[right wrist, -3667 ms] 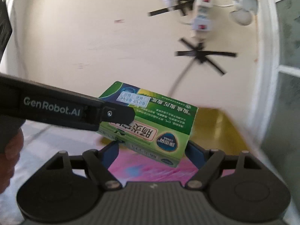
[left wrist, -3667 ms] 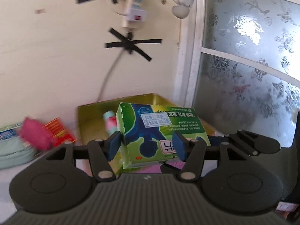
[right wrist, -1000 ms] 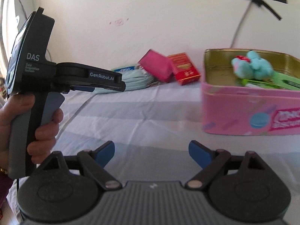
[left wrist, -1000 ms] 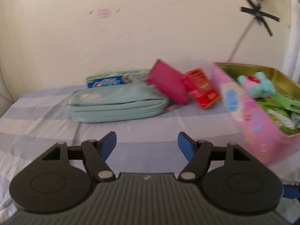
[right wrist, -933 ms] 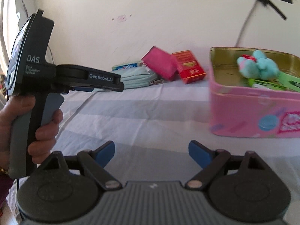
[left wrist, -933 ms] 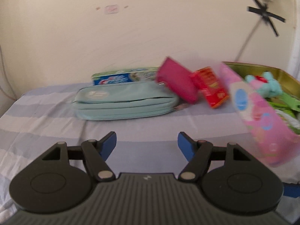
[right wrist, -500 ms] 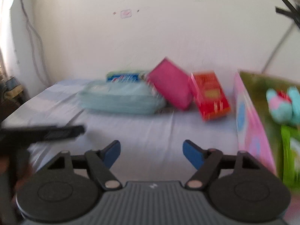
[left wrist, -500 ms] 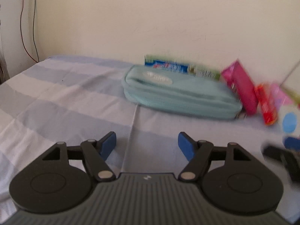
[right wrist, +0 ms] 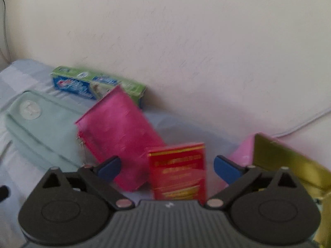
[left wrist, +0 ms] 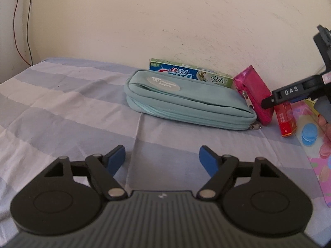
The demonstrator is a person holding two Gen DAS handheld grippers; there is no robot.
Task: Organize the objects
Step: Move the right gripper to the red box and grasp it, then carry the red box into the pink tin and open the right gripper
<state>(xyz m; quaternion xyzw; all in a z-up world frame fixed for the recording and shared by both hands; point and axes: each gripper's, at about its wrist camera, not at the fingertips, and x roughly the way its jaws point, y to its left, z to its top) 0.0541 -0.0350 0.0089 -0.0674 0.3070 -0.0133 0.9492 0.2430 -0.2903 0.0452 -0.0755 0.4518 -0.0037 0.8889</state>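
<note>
A red box (right wrist: 179,169) stands on the striped bed sheet, between the open fingers of my right gripper (right wrist: 167,166). It also shows in the left wrist view (left wrist: 286,119). Left of it a magenta pouch (right wrist: 120,138) leans on a light teal zip case (right wrist: 43,128). A toothpaste box (right wrist: 93,84) lies against the wall behind them. The pink tin (right wrist: 289,161) with a gold inside stands at the right. My left gripper (left wrist: 162,158) is open and empty over the sheet, short of the teal case (left wrist: 186,103).
The cream wall (left wrist: 144,20) runs close behind the objects. The right gripper's black body (left wrist: 300,91) reaches in at the right of the left wrist view. The tin's pink side (left wrist: 318,150) fills that view's right edge. A thin cable (left wrist: 20,20) hangs at the far left.
The green box that both grippers held went into the tin and both opened. My right gripper has since moved forward and closer to the red box. My left gripper has swung left toward the teal case.
</note>
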